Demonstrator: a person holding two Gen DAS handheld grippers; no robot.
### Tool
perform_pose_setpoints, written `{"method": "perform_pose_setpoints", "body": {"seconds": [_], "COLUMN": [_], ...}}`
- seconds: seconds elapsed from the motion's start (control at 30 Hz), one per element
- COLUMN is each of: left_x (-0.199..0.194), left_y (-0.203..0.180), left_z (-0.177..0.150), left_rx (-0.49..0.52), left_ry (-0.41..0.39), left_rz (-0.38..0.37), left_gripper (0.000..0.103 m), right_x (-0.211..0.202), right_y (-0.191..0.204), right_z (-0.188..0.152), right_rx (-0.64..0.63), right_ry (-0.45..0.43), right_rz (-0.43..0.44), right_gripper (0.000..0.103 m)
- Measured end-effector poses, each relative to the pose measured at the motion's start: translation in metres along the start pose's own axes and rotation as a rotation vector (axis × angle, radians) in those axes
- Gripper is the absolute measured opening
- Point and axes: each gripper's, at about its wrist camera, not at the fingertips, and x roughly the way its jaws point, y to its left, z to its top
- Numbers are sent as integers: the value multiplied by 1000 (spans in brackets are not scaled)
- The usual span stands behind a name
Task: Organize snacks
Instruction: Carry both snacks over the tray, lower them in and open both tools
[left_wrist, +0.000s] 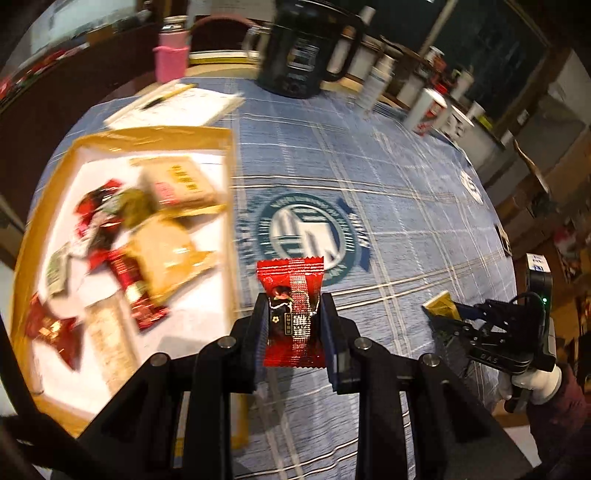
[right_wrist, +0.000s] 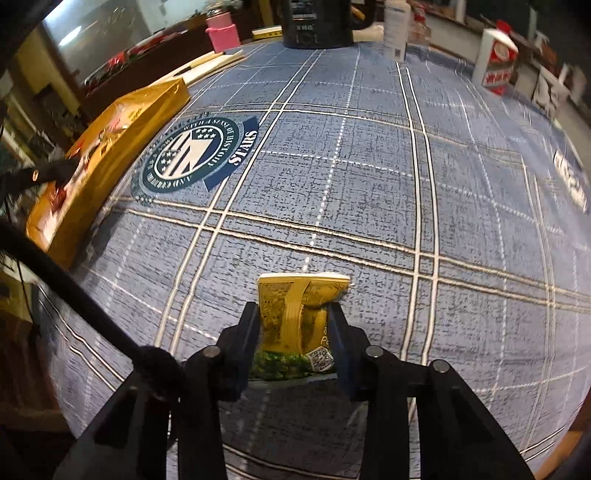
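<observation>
Between pads: red snack pkt (left_wrist: 293, 314), crinkled, upright.

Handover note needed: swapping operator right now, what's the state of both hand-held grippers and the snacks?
Left hand-held gripper: shut on a red snack packet, held in the air beside the gold box.
Right hand-held gripper: the jaws flank a yellow-green snack packet down at the blue tablecloth; whether it is lifted I cannot tell.
Done: several packets already lie in the gold box, at the table's left.
Left: put the red packet into the box, then bring the yellow-green one over. No other loose snacks show on the cloth in either view.
</observation>
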Motion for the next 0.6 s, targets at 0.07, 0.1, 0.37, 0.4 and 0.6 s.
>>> {"method": "perform_pose_setpoints", "body": {"seconds": [0.07, 0.1, 0.37, 0.4, 0.6], "left_x": [-6, -11, -29, -30, -29], "left_y": [13, 23, 83, 92, 113], "left_z": [-2, -3, -15, -17, -24], "left_rx": [-23, -42, -118, -128, -115], "left_ry": [-8, -13, -13, -7, 22], "left_rz": [11, 20, 100, 105, 132], "left_gripper": [28, 28, 28, 28, 28], "right_x": [-2, -3, -17, -19, -12], "right_y": [4, 6, 53, 63, 147], "right_z": [0, 1, 32, 36, 73], "right_rx": [2, 4, -1, -7, -89], "right_ry": [1, -2, -75, -84, -98], "right_rz": [0, 2, 120, 144, 291], "right_gripper": [33, 33, 33, 33, 33]}}
